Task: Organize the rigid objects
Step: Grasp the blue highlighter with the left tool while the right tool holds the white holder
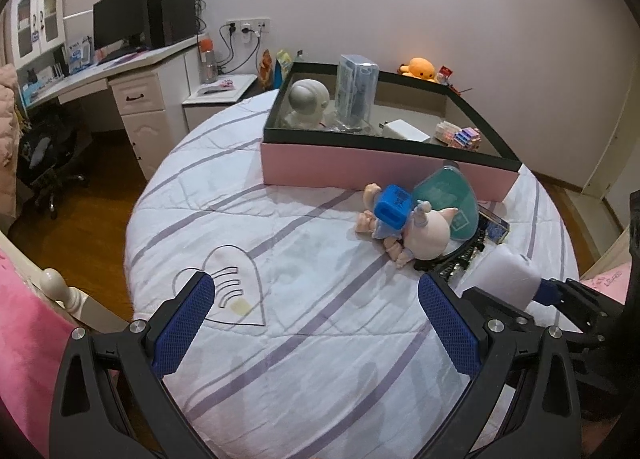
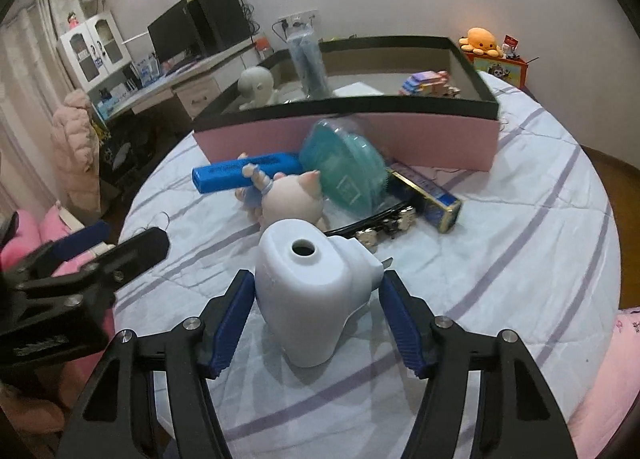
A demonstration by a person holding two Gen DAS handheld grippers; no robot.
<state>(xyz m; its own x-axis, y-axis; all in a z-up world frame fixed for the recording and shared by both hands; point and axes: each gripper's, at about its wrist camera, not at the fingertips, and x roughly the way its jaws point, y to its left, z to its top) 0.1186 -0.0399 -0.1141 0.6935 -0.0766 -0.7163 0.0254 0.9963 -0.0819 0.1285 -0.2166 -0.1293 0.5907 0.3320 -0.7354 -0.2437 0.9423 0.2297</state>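
Lying under everything: a bed (image 1: 304, 299) in a white quilted cover with pale purple stripes and a stitched heart outline, wrinkled softly. Standing beyond it, plain pale walls, a brown wooden floor, and a white desk (image 1: 132, 71) carrying a dark monitor (image 1: 118, 21) and a black computer tower. Sitting against the far wall, an orange plush octopus (image 2: 482, 39).

Resting at the far side of the bed: a shallow rectangular box (image 1: 380, 167), pink-sided with a black rim. Sitting inside it, a matte grey astronaut figure (image 1: 308, 103), a tall clear plastic case (image 1: 356, 87), a flat white block with prongs, and small pastel bricks.

Piling up just in front of the box wall: a glossy teal heart-shaped case (image 2: 344, 163) leaning against the pink side, a smooth pale pink pig-like doll (image 2: 292, 201) lying on the cover, a long blue rectangular case (image 2: 244, 173) resting across the doll, a dark blue and gold tin (image 2: 436, 199), and a black band with shiny metal pieces.

Being gripped by the right gripper (image 2: 316, 315): a smooth, rounded white plastic gadget (image 2: 316, 291) with a round hole in its face, both blue textured pads pressing its sides, held near the bed's near edge, close to the pile.

Hovering over bare quilt near the heart outline: the left gripper (image 1: 316, 323), spread wide and carrying nothing, blue cross-hatched pads (image 1: 184, 331) facing inward.
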